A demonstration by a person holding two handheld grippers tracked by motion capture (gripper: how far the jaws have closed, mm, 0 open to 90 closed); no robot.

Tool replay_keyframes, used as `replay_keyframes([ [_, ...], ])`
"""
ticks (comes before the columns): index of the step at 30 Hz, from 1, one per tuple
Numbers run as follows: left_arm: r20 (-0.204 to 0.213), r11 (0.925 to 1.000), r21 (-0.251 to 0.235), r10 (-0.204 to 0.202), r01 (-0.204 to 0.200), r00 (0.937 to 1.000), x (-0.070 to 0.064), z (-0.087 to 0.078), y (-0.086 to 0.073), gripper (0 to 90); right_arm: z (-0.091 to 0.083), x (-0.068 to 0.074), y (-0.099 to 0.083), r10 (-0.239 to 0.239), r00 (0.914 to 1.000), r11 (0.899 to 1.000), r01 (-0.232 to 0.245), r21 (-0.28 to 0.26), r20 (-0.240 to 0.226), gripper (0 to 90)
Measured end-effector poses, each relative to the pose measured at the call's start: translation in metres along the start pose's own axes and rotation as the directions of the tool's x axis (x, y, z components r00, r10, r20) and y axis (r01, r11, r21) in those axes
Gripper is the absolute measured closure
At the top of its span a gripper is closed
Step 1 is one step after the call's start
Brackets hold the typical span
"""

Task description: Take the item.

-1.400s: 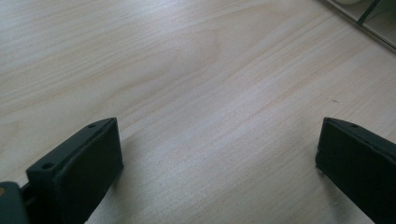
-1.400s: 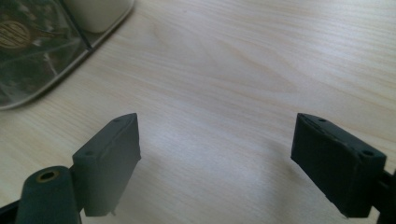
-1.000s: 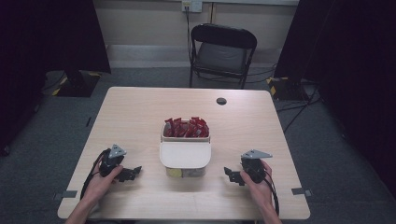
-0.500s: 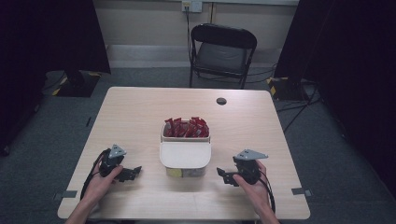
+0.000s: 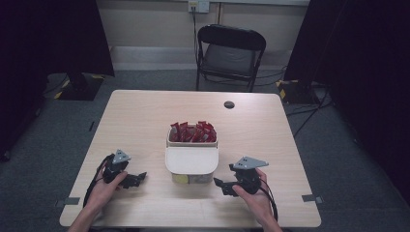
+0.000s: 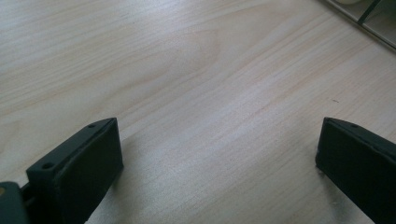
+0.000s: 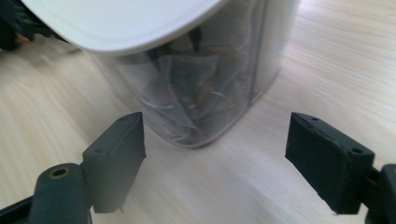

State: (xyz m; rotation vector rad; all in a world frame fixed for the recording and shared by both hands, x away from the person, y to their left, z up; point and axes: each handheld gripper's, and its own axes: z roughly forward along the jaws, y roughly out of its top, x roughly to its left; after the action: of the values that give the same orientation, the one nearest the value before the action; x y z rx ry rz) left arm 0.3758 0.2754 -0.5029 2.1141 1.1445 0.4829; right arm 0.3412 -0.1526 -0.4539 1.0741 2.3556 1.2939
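Note:
A clear container with a white lid [image 5: 191, 161] stands at the table's middle front; behind it, touching or close, sits an open box of red packets [image 5: 192, 133]. My right gripper [image 5: 220, 185] is open just right of the container, jaws pointing at it. In the right gripper view the container [image 7: 201, 88] looms between and beyond the open jaws [image 7: 215, 158], with crumpled clear wrapping inside. My left gripper [image 5: 138, 178] rests open on the table left of the container; its jaws [image 6: 217, 168] frame bare wood.
The light wooden table [image 5: 145, 116] has a small dark round object [image 5: 229, 104] near its far edge. A black folding chair [image 5: 230, 53] stands behind the table. Cables trail from both grippers at the front edge.
My right gripper has moved left, closer to the lidded container. The left gripper and hand stay where they were.

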Motion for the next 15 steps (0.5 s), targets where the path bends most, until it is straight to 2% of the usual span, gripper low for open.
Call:
replay_keyframes([
  [6,-0.001,1.0000,0.000,0.001,-0.001,1.0000,0.000,0.000,0.000,0.0,0.003,0.007,0.002,-0.013,0.9997,1.000,0.013,-0.002,-0.022,19.5],
  [14,0.000,1.0000,0.000,0.000,0.000,1.0000,0.000,0.000,0.000,0.0,0.008,0.010,0.008,-0.015,0.9995,1.000,0.014,-0.015,-0.027,20.2],
  [15,0.000,1.0000,0.000,0.000,0.000,1.0000,0.000,0.000,0.000,0.0,0.008,0.010,0.012,-0.031,0.9991,0.999,0.030,-0.015,-0.028,20.4],
])
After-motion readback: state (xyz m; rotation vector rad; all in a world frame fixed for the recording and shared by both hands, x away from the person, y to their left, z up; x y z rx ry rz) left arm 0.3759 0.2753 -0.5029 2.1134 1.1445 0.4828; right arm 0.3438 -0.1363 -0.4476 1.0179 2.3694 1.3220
